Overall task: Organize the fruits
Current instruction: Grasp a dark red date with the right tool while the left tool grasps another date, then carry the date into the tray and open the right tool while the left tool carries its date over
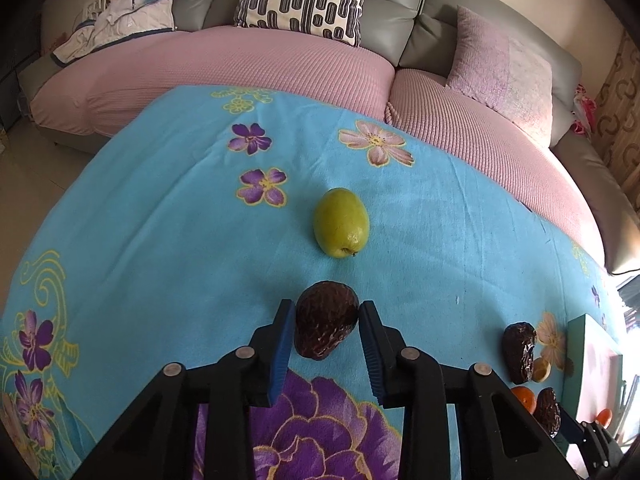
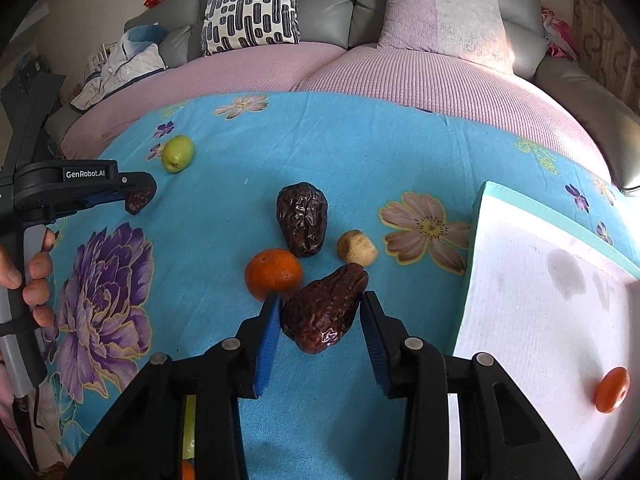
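Blue-padded fingers of the left gripper (image 1: 326, 322) bracket a wrinkled brown date (image 1: 325, 320), both pads touching it — gripped on the floral blue cloth (image 1: 160, 220). Beyond it lies a green fruit (image 1: 341, 222). Right gripper (image 2: 318, 316): jaws spread around a second date (image 2: 324, 312), gaps on both sides. Just beside it sits an orange (image 2: 273, 273); another orange (image 2: 611, 390) rests on the white tray (image 2: 520, 320).

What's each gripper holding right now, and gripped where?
Left gripper: a dark wrinkled date, jaws closed on its two sides near the middle. Right gripper: nothing held yet; its jaws stand open either side of another date.
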A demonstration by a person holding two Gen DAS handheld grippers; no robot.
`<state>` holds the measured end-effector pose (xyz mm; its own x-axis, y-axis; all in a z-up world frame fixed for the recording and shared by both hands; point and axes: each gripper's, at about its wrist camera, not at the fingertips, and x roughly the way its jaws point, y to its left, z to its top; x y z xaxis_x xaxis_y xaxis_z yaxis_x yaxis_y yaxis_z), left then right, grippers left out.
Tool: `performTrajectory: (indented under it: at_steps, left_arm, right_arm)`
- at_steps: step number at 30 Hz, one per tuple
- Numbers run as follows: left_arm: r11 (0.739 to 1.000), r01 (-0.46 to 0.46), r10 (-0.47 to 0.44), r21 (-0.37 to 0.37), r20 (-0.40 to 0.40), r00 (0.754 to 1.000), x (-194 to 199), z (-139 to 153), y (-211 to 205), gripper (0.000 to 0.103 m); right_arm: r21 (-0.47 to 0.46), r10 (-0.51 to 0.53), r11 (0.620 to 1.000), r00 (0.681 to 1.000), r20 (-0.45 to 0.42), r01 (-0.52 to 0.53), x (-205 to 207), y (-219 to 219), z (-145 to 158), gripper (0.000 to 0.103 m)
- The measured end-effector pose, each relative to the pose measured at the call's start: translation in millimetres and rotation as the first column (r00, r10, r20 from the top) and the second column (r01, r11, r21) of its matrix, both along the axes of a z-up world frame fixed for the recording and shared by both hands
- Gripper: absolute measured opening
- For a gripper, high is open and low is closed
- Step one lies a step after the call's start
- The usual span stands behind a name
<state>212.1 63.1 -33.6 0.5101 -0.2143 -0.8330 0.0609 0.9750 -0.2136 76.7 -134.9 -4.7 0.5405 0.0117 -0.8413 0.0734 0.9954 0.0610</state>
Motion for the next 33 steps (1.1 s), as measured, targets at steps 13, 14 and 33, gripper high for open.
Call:
performTrajectory:
  at_steps: [13,14,33]
  left_arm:
    - [0.998,0.010,-0.007,-0.060,0.060,0.998,-42.5,44.1,-3.0,0.035]
    - [0.998,0.016,-0.012,-0.061,0.064,0.998,-47.1,46.2,-4.8,0.035]
    - [0.973,0.217,-0.209,-0.077,0.104,0.972,-107.5,64.3,-73.6,0.035]
  right_arm:
    - [0.015,-0.054,0.998,0.991,0.120,0.053,-28.9,-19.0,49.0,0.042]
    - [0.012,-0.057,0.998,0.991,0.124,0.056,-31.5,-19.9,51.1,0.042]
    - [0.072,-0.313,0.948,0.949,0.041,0.310,-81.3,-99.2,55.8,0.042]
